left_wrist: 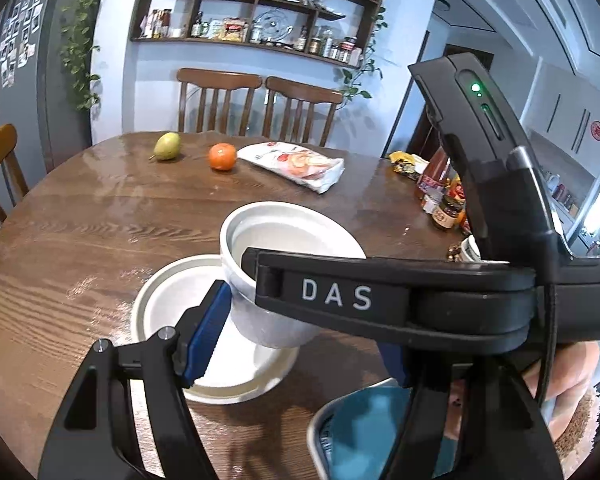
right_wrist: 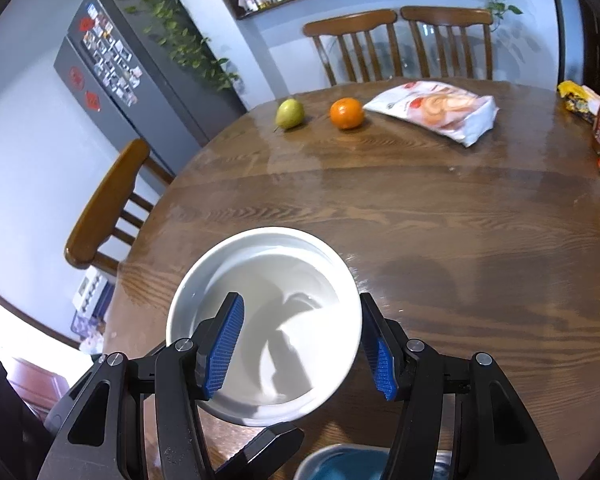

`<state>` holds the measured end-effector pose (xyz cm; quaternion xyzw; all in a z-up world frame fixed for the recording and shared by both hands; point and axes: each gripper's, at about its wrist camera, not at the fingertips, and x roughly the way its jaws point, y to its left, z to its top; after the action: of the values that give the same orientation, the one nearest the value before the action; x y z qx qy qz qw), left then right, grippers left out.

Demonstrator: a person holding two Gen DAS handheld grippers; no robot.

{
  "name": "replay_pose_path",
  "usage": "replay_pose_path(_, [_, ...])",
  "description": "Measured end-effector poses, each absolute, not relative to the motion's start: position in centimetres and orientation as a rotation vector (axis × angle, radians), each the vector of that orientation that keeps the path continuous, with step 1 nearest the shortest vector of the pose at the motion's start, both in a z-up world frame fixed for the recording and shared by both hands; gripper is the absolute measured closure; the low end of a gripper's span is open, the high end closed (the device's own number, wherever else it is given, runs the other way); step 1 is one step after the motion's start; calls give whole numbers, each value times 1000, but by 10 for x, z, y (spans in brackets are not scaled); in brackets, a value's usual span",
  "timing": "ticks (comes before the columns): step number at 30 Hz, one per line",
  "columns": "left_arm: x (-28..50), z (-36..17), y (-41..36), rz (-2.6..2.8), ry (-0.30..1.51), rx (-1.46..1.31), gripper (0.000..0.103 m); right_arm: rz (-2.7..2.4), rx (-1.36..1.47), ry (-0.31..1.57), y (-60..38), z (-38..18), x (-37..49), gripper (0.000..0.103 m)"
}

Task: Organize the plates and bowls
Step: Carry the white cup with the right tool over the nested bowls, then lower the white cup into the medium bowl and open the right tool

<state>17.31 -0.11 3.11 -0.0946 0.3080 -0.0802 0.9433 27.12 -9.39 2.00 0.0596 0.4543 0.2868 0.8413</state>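
Right gripper (right_wrist: 300,344): clenched on the white bowl (right_wrist: 264,320), one blue pad inside, one outside the wall.
Bowl: lifted, tilted, over the white plate (left_wrist: 172,312).
Plate: flat on the table (right_wrist: 420,208), near its front edge.
Left gripper (left_wrist: 292,344): blue pad beside the bowl; cannot tell its state.
Far edge: pear (right_wrist: 289,113), orange (right_wrist: 347,113), snack bag (right_wrist: 436,110).

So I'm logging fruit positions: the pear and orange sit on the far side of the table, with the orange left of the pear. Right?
Not quite. In both wrist views the orange sits right of the pear, on the far side of the table.
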Motion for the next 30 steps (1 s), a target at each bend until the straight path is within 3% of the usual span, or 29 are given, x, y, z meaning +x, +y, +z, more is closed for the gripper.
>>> replay_pose_path(18, [201,-15,47,-170,788,-321,37,562,-3,1064,-34,-20,286,42])
replay_pose_path(30, [202,-18,47,-126,779,-296,38,540,-65,1035,-29,-20,286,42])
